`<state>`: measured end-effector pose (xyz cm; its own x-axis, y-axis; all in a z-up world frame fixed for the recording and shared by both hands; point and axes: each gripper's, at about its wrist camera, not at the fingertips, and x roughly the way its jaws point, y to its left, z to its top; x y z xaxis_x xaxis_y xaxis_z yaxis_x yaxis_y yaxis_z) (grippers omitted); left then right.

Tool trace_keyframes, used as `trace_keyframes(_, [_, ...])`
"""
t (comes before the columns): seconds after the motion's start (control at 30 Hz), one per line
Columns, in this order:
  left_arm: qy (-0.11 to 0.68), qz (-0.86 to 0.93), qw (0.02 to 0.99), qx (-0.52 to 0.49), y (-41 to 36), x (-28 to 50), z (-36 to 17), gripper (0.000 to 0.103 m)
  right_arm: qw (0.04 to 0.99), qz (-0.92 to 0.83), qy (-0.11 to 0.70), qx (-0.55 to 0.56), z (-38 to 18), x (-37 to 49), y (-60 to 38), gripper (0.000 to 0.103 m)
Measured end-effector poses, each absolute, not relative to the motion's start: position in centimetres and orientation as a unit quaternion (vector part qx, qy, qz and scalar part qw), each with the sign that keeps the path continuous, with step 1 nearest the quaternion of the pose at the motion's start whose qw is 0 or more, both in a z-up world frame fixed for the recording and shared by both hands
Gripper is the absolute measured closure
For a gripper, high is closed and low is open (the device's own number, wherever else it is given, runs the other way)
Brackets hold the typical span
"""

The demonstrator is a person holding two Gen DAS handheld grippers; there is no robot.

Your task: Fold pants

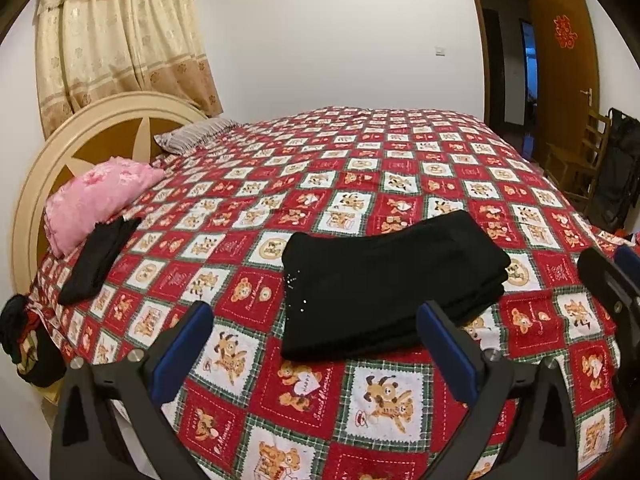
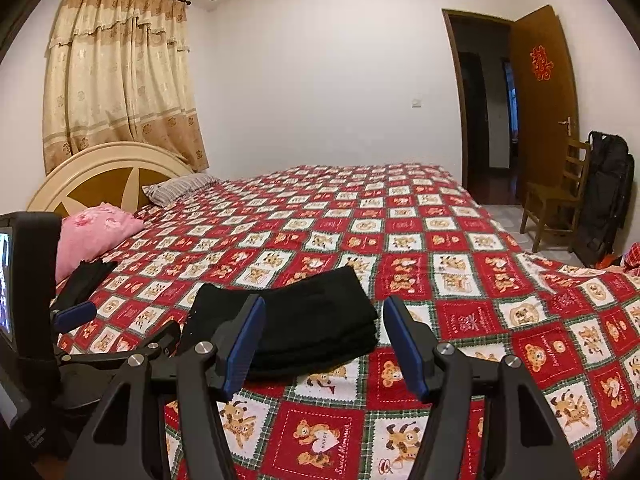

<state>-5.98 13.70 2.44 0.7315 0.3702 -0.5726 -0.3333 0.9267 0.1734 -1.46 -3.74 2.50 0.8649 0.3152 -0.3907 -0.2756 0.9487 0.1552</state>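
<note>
Both your grippers are spread wide and empty: the left gripper (image 1: 316, 344) hangs just short of the folded pants (image 1: 392, 280), which lie near the bed's (image 1: 360, 408) front edge, and the right gripper (image 2: 324, 340) sits beside them with bare quilt off to the right. Only the left view catches the dark bundle (image 1: 24, 340) hanging off the bed corner. Further back a second black garment (image 1: 98, 260) lies against the pink pillow (image 1: 100, 196), its shape hard to read.

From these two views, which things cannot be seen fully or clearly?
- Folded black pants: right wrist view, near-left corner behind the right claw.
- Second dark garment: left wrist view, too dark to identify.
- Dark bundle: left wrist view, cut by frame edge.
- Doorway: interior too dark.
</note>
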Motion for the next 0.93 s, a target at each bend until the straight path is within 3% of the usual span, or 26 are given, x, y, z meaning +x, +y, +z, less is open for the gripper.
trace_keyframes(0.93, [0.294, 0.177, 0.938, 0.041, 13.29, -6.34, 3.2, 0.0, 0.968, 0.143, 0.2, 0.05, 2.99, -1.82, -4.14, 0.04])
